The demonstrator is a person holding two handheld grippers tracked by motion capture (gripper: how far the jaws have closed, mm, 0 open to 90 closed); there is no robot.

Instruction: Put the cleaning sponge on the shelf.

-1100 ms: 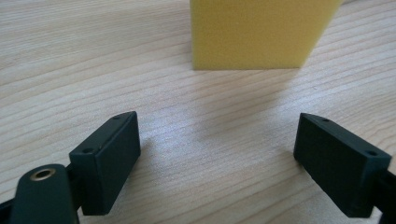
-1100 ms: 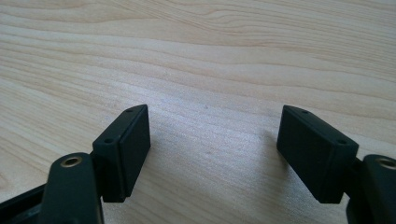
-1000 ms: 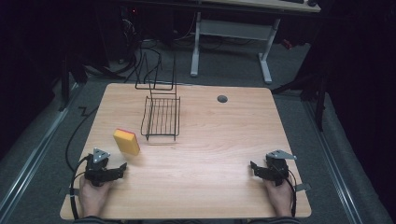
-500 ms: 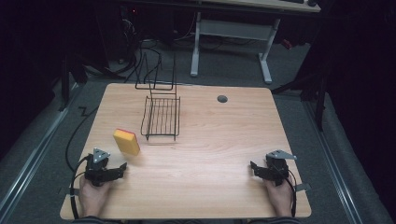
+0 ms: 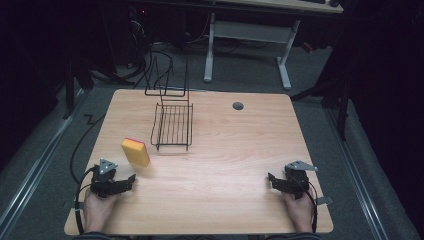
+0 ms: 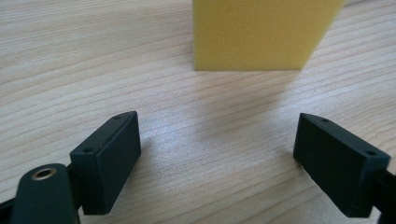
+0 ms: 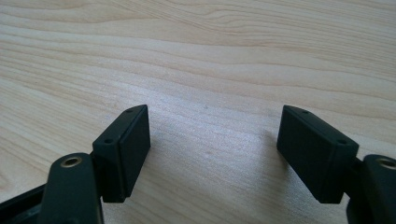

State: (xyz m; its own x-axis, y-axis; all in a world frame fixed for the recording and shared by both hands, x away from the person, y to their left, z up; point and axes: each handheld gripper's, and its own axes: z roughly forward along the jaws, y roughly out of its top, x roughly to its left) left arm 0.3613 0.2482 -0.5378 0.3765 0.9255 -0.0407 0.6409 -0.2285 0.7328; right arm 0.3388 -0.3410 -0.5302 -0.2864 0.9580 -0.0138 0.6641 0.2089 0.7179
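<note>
Wooden table (image 5: 230,165) bears sponge (image 5: 135,152) and wire rack (image 5: 173,126).

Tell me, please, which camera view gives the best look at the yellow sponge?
The high view: it shows the whole sponge lying on the table, beside the wire rack, with a red strip along its far edge. The left gripper view catches its yellow near end close up, cropped at the top; the right gripper view looks along bare wood.

One yellow sponge (image 5: 135,152), one wire rack (image 5: 172,125), seemingly two grippers.
</note>
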